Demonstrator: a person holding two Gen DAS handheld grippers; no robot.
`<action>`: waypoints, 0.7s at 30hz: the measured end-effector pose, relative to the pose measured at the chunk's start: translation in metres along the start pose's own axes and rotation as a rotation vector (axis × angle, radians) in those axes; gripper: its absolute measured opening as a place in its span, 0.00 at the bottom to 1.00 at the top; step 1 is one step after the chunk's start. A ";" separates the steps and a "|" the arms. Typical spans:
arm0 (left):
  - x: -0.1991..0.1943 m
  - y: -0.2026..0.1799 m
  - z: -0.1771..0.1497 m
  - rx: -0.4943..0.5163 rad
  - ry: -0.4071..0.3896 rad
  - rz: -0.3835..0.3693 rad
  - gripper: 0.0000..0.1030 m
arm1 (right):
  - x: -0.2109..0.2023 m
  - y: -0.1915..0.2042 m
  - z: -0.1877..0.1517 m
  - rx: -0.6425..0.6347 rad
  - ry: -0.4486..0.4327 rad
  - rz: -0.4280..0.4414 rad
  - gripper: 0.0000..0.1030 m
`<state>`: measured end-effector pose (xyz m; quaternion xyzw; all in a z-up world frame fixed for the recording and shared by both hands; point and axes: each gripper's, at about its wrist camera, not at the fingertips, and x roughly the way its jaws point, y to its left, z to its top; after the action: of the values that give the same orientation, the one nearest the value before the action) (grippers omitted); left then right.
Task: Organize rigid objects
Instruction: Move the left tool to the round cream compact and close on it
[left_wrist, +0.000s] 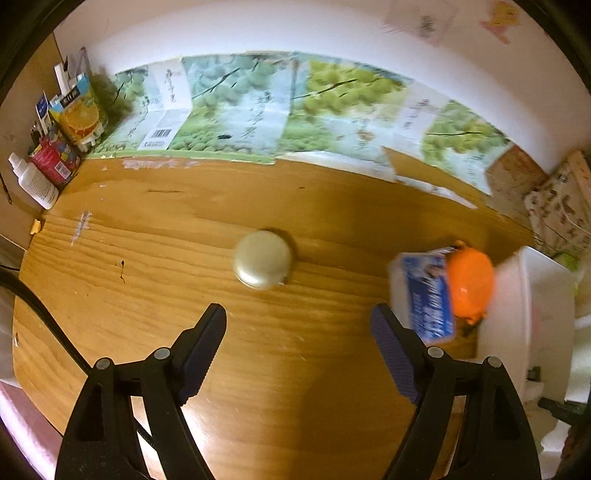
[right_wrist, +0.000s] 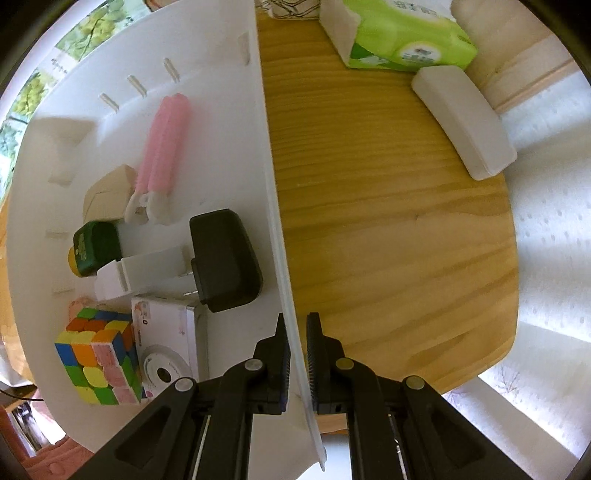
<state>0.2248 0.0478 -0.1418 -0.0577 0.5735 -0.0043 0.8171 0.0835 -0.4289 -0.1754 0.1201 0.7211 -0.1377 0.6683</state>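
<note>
My left gripper (left_wrist: 298, 325) hangs open above the wooden table (left_wrist: 184, 295), nothing between its fingers. A round pale gold case (left_wrist: 262, 259) lies on the wood just beyond its tips. Further right stand a blue and white packet (left_wrist: 424, 295) and an orange round container (left_wrist: 470, 282), beside the white bin (left_wrist: 524, 306). My right gripper (right_wrist: 297, 325) is shut on the white bin's side wall (right_wrist: 275, 206). Inside the bin lie a pink hair roller clip (right_wrist: 166, 144), a black box (right_wrist: 223, 258), a green bottle (right_wrist: 94, 248), a puzzle cube (right_wrist: 99, 358) and a small white camera box (right_wrist: 166, 339).
Cartons and a white bottle (left_wrist: 35, 181) crowd the table's far left corner, along a wall lined with green printed cardboard (left_wrist: 258, 107). Right of the bin lie a green tissue pack (right_wrist: 402, 33) and a white case (right_wrist: 463, 122) near the table's edge.
</note>
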 end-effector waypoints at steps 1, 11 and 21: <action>0.005 0.004 0.003 -0.004 0.004 0.005 0.81 | 0.003 0.003 -0.001 0.006 0.000 -0.001 0.08; 0.051 0.021 0.026 -0.025 0.043 0.046 0.80 | 0.002 -0.001 0.003 0.067 0.014 -0.014 0.10; 0.072 0.034 0.036 -0.068 0.084 0.048 0.80 | 0.009 0.011 0.000 0.120 0.024 -0.024 0.11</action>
<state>0.2818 0.0792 -0.2008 -0.0717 0.6083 0.0323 0.7898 0.0865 -0.4184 -0.1846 0.1530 0.7209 -0.1871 0.6495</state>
